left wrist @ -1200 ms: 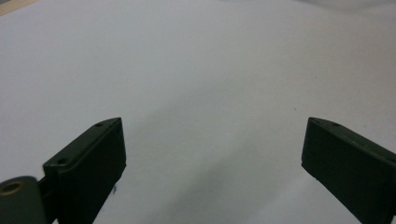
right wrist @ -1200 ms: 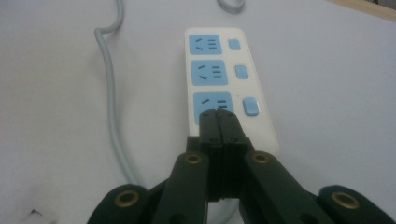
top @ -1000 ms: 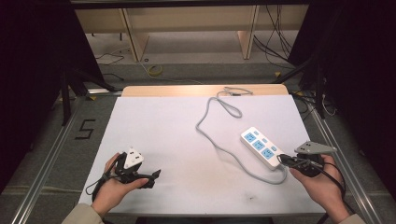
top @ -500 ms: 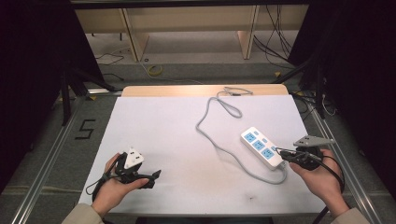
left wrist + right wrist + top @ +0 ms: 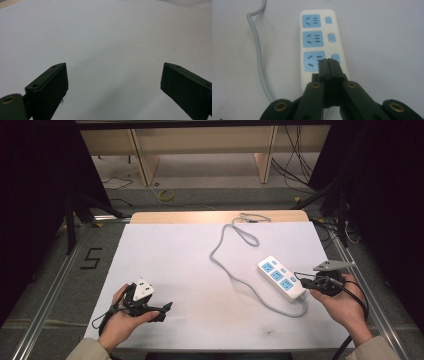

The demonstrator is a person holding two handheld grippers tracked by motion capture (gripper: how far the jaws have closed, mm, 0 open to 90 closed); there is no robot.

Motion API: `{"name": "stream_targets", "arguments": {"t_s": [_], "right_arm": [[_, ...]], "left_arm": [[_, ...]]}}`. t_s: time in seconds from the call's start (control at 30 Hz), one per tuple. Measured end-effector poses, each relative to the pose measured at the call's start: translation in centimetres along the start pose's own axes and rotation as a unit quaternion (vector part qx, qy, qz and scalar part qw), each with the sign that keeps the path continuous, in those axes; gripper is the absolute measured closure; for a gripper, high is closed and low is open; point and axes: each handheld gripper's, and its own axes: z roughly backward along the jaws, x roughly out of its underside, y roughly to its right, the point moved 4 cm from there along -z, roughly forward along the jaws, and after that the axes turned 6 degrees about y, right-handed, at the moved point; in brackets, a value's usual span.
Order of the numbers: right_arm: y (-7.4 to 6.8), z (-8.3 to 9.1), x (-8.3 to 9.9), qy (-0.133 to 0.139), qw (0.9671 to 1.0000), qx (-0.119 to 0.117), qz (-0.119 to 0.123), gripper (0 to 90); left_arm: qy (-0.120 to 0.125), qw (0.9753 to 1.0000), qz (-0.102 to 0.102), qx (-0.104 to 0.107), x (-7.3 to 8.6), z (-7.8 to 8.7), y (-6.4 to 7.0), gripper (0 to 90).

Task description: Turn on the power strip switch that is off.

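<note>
At the counter's [image 5: 190, 255] right edge, the right hand-held gripper [image 5: 328, 62], jaws pressed together and empty, has crept onto the power strip [image 5: 281, 278], tips over its nearest socket. It is probably about to press the near switch. The left hand-held gripper [image 5: 113, 82] stays wide open, holding nothing.

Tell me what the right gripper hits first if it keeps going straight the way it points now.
Probably the white power strip with blue sockets: the right gripper, jaws shut, points along it, tips over the nearest socket beside its switch. Whether they already touch the strip cannot be told.

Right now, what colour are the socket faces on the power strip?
Light blue, set in the white power strip; its switches match. The right gripper view shows it best.
</note>
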Motion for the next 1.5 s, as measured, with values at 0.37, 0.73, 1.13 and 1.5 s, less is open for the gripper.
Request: {"name": "stream_targets", "arguments": {"t_s": [0.37,0.73,1.13,1.5], "right_arm": [[0.3,-0.5,-0.6,-0.012,0.9999,-0.001,-0.004,90.0],[0.7,-0.9,-1.2,-0.021,0.9998,0.0,-0.007,90.0],[1.2,-1.3,-1.7,-0.031,0.9994,0.002,-0.013,90.0],[1.4,-1.7,-2.0,-0.045,0.9989,0.0,-0.017,90.0]], "left_arm": [[0.0,1.0,0.001,0.0,0.0,0.0,0.0,7.3],[0.0,1.0,0.001,0.0,0.0,0.0,0.0,7.3],[0.0,1.0,0.001,0.0,0.0,0.0,0.0,7.4],[0.0,1.0,0.001,0.0,0.0,0.0,0.0,7.4]]}}
